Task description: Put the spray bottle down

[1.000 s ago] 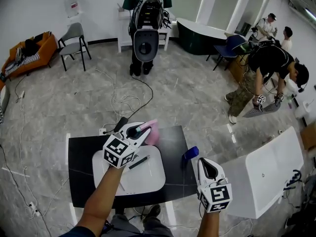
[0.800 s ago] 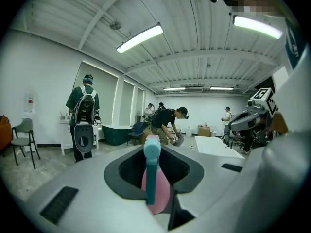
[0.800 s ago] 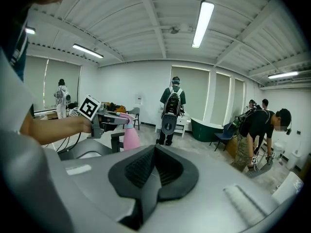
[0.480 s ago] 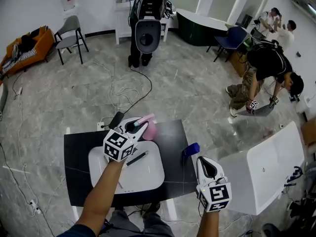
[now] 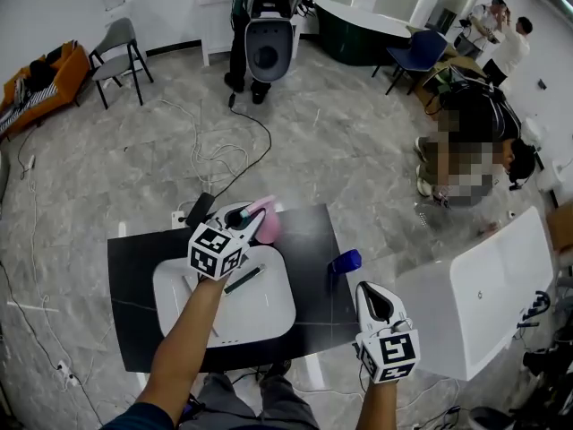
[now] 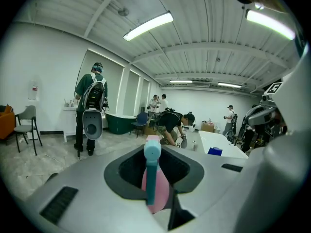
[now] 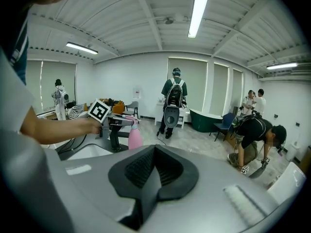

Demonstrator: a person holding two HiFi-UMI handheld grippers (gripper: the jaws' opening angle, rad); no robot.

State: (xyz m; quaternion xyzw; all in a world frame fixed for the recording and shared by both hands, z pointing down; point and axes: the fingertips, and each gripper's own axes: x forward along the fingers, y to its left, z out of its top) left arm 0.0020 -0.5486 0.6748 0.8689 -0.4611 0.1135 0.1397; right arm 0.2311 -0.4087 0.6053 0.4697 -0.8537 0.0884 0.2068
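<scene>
A pink spray bottle [image 5: 266, 225] with a teal trigger head hangs over the back edge of the black table [image 5: 134, 267]. My left gripper [image 5: 249, 226] is shut on it. In the left gripper view the bottle [image 6: 158, 194] sits between the jaws, its teal head [image 6: 151, 154] toward the camera. From the right gripper view the bottle [image 7: 134, 137] shows upright under the left gripper [image 7: 116, 123], just above the tabletop. My right gripper [image 5: 376, 305] is at the table's front right corner; its jaws [image 7: 154, 171] are shut with nothing in them.
A white tray [image 5: 260, 316] with a dark pen [image 5: 243, 279] lies on the table below the left gripper. A blue object [image 5: 345, 261] stands at the table's right edge. A white table [image 5: 483, 294] is at the right. Cables [image 5: 215, 159] run over the floor behind; people stand farther off.
My left gripper has come down with the bottle toward the table. The right gripper has sunk a little too. Both grips are unchanged.
</scene>
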